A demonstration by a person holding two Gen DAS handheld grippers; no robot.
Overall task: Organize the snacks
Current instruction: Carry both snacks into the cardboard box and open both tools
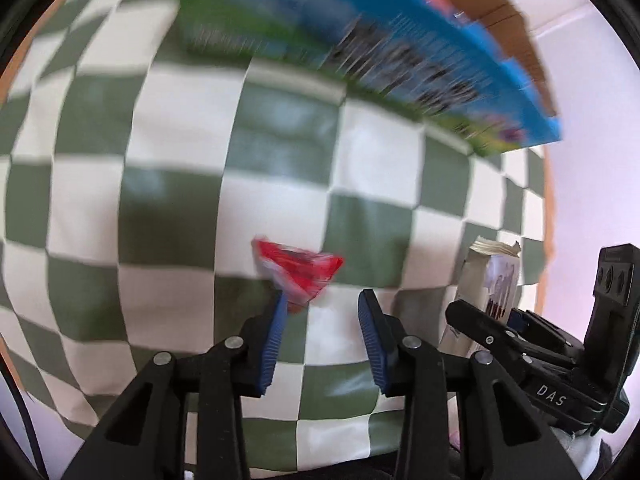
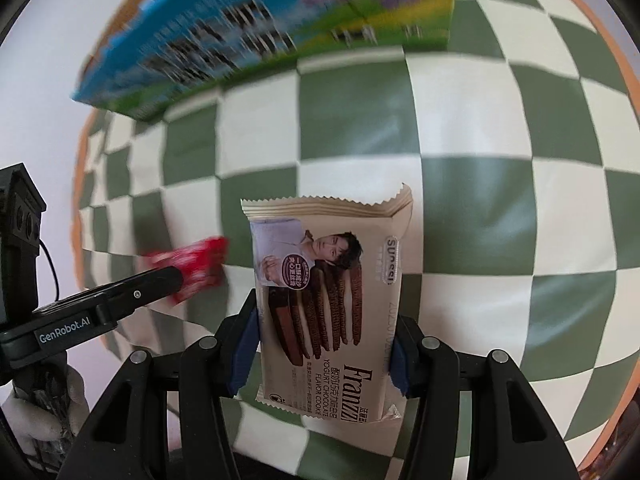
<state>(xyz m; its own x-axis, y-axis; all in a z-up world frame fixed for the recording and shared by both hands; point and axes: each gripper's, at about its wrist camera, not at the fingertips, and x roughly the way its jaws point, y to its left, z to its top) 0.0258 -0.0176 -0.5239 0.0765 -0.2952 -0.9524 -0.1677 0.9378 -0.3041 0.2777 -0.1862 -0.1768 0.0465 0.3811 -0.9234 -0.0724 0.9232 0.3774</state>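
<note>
My right gripper [image 2: 324, 316] is shut on a beige Franzzi cookie packet [image 2: 332, 300], held flat between both blue pads above the checkered cloth. The same packet shows edge-on in the left wrist view [image 1: 492, 292], with the right gripper [image 1: 516, 336] around it. My left gripper [image 1: 322, 300] is open; a small red snack packet [image 1: 298, 268] lies just past its left fingertip, touching or nearly touching it. That red packet also shows in the right wrist view [image 2: 192, 266], next to the left gripper's black finger [image 2: 152, 284].
A blue and green printed box [image 1: 360, 40] stands at the far side of the green and white checkered cloth [image 1: 160, 200]; it also shows in the right wrist view [image 2: 260, 20]. A brown cardboard box [image 1: 500, 0] is behind it. The table edge runs along the right [image 1: 546, 240].
</note>
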